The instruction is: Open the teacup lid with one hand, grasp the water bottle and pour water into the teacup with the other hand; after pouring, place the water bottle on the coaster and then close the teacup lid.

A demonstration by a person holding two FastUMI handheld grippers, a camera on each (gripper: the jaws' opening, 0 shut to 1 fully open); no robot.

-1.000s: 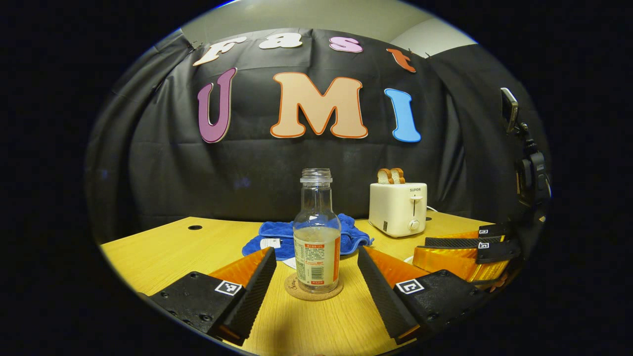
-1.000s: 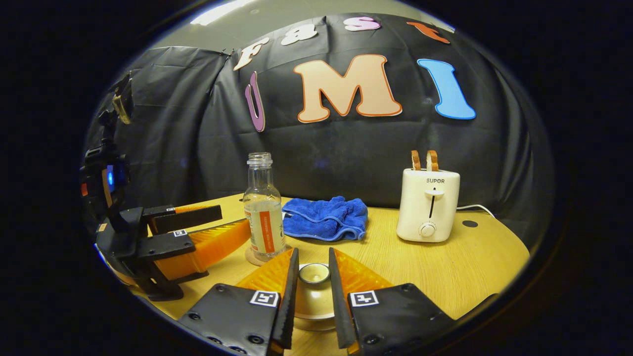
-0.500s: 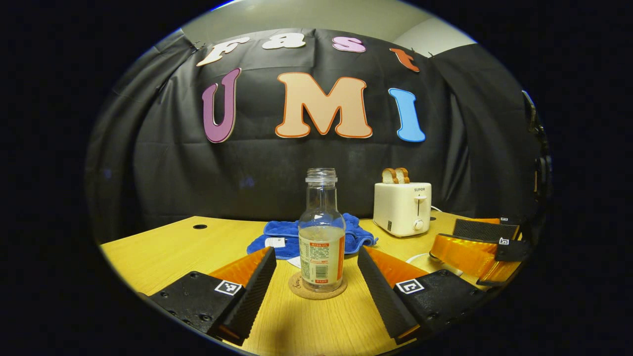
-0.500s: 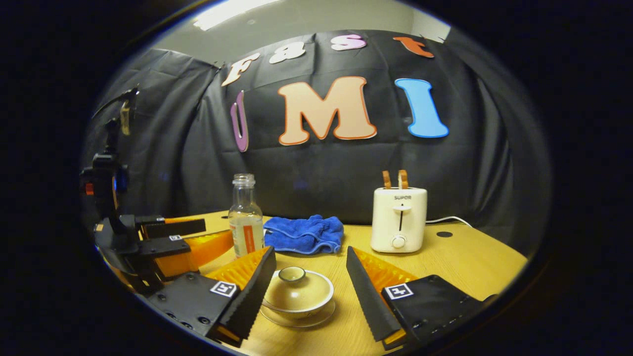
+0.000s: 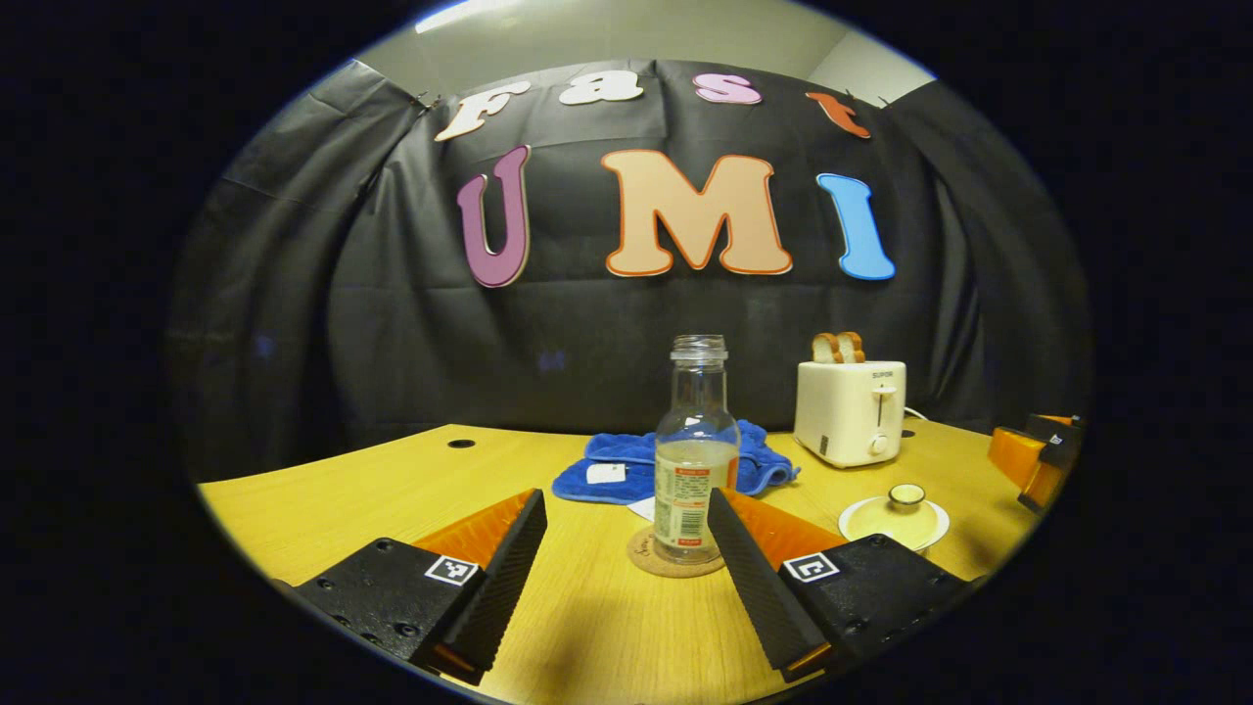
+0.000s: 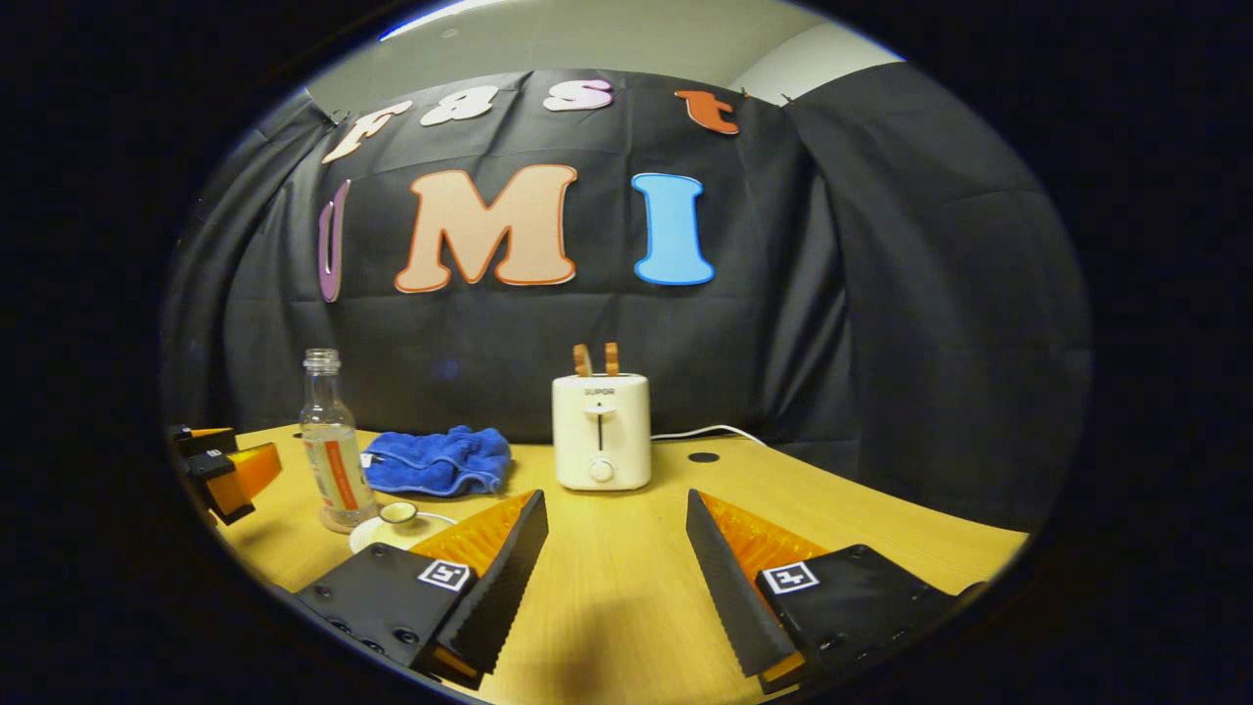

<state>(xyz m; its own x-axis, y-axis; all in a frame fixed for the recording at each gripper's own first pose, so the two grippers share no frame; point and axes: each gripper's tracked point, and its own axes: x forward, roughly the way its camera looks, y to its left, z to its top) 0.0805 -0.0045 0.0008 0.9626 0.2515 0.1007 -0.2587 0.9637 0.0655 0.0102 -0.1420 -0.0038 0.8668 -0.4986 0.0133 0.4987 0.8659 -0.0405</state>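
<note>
On coaster, water bottle upright

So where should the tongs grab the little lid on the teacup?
Probably by the small round knob on top of the teacup lid. The lid is a low, wide dome, so its sides offer little to pinch, while the knob sticks up. Coming straight down from above, open tongs closing on either side of the knob, looks best.

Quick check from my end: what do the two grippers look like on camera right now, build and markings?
Both match: the left gripper and the right gripper each have two wedge-shaped fingers with ribbed inner pads, mounted on black bolted blocks. Each block carries a small square black-and-white tag. No cables or sleeves in sight.
</note>
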